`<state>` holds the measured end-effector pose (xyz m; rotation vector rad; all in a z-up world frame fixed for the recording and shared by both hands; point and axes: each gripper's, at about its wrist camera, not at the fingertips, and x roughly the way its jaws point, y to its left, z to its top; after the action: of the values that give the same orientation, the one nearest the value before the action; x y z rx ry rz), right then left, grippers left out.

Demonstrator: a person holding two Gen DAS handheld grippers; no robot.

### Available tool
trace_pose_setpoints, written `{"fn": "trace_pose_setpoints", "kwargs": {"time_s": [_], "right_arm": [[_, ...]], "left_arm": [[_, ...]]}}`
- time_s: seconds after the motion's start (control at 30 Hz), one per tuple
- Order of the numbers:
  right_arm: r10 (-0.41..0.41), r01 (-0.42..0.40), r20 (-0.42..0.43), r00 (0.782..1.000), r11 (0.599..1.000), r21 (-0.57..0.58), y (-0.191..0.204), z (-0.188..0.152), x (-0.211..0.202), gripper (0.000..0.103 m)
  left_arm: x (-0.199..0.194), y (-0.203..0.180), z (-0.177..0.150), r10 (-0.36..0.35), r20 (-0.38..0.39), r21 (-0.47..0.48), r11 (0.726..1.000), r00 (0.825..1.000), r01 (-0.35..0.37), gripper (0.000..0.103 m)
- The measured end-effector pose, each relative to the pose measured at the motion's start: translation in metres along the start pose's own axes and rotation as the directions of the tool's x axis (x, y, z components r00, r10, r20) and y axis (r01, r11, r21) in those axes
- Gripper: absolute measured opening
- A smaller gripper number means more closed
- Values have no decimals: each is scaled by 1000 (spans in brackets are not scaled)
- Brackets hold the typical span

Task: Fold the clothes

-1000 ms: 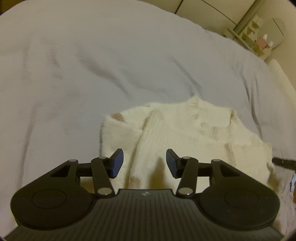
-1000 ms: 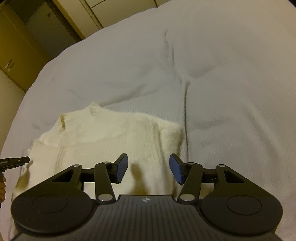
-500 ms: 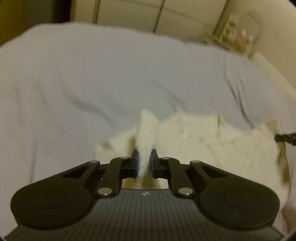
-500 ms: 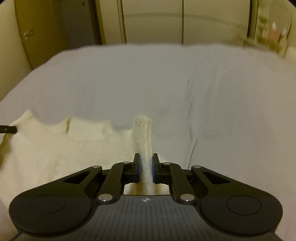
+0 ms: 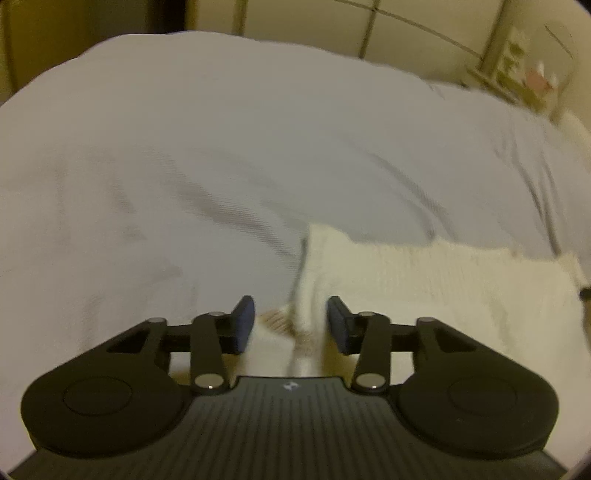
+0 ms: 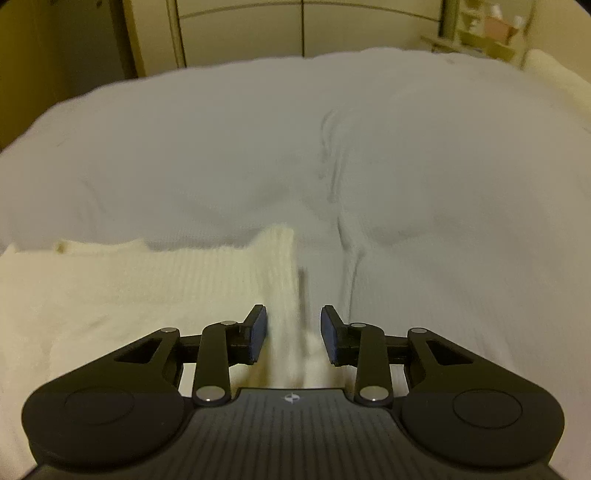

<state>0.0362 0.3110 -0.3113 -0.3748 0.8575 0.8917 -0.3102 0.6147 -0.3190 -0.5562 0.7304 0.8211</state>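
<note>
— What was there besides the laundry?

— A wide bed [image 5: 229,147], covered in a pale grey, creased bedspread [image 6: 424,177].

— And past its far edge?

— Cream cupboard doors [image 6: 240,37] ran along the wall. By the far right corner stood a small shelf [image 6: 480,33] with blurred items on it, too soft to tell apart.

Likely a bedroom: bed [image 6: 406,155], wardrobe doors [image 6: 240,33].

The sweater [image 5: 424,280] lies on the bed [image 5: 221,147], shelves [image 6: 480,29] behind.
</note>
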Motion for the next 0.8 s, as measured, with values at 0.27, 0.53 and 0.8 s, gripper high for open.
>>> {"fn": "trace_pose_setpoints", "kwargs": {"time_s": [0.27, 0.53, 0.8], "right_arm": [[94, -95, -86, 992, 995, -10, 13, -74, -41, 33], [51, -42, -62, 997, 990, 132, -10, -65, -69, 51], [309, -233, 49, 950, 594, 770, -25, -170, -115, 63]], "left_arm": [[-82, -12, -72, -134, -35, 123, 983, 990, 138, 12], [-75, 4, -85, 81, -86, 160, 985, 993, -66, 13], [-120, 23, -124, -211, -120, -357, 921, 970, 156, 39]]}}
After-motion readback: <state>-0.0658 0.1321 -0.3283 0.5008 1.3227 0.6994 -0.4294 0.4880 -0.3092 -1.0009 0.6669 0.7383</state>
